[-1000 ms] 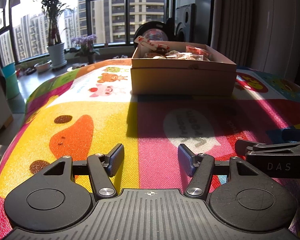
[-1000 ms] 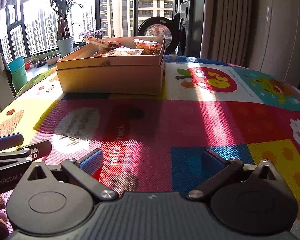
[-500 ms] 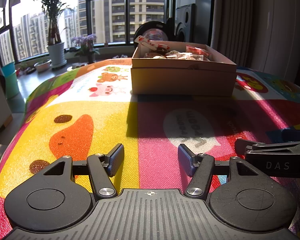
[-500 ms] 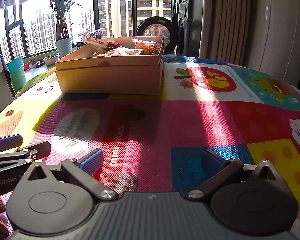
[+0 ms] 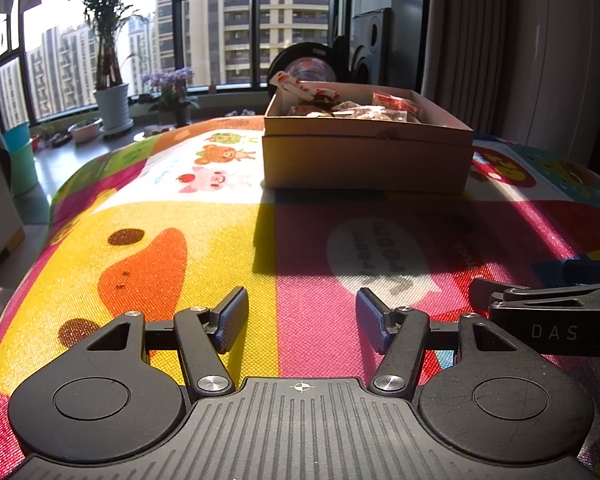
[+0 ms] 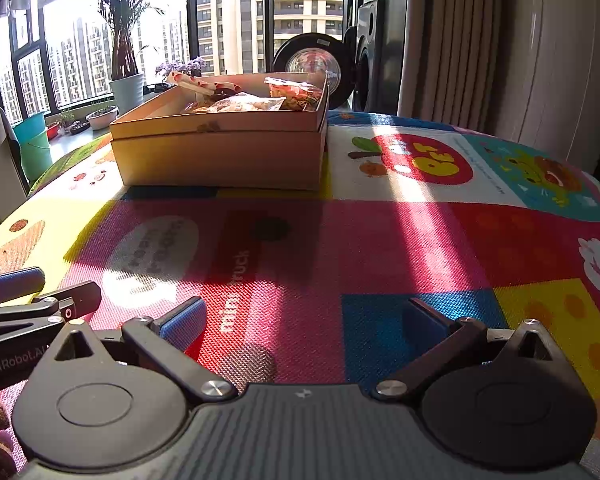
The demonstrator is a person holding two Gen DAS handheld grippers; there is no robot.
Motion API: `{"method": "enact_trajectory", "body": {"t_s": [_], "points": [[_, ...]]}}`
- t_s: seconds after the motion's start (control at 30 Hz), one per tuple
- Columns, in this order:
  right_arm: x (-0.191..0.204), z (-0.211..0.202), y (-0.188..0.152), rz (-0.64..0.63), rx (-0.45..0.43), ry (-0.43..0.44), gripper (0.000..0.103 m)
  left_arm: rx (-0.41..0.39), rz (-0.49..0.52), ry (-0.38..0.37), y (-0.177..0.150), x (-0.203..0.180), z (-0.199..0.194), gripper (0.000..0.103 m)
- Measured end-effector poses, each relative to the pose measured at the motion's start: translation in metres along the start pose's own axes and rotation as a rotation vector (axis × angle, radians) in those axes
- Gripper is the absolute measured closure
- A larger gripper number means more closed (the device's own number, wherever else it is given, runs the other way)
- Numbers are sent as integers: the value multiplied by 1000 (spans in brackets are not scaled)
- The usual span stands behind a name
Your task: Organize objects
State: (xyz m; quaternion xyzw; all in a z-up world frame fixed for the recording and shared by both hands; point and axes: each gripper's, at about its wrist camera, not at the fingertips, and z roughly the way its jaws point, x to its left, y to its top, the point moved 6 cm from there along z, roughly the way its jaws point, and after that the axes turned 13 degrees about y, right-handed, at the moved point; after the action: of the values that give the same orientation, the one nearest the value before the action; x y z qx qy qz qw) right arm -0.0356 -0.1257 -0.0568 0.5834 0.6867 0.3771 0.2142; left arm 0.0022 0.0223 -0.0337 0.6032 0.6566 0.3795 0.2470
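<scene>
A brown cardboard box stands at the far side of the colourful cartoon mat. Several wrapped snack packets fill it. My left gripper rests low over the near part of the mat, open, nothing between its fingers. My right gripper sits beside it, also open and empty. Each gripper shows at the edge of the other's view: the right one and the left one. The box is well ahead of both.
Behind the table are large windows, a tall potted plant, a purple flower pot, a round black appliance door, a speaker and curtains. The mat's left edge drops to the floor.
The right wrist view has shifted slightly, the box sitting a little further left. Both grippers stay open and empty.
</scene>
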Motion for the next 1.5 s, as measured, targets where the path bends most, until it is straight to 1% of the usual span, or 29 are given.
{"method": "enact_trajectory", "body": {"t_s": [1.5], "points": [[0,2,0,1,-1,1,0,0,-2,-1,0,-1,-1,38]]}}
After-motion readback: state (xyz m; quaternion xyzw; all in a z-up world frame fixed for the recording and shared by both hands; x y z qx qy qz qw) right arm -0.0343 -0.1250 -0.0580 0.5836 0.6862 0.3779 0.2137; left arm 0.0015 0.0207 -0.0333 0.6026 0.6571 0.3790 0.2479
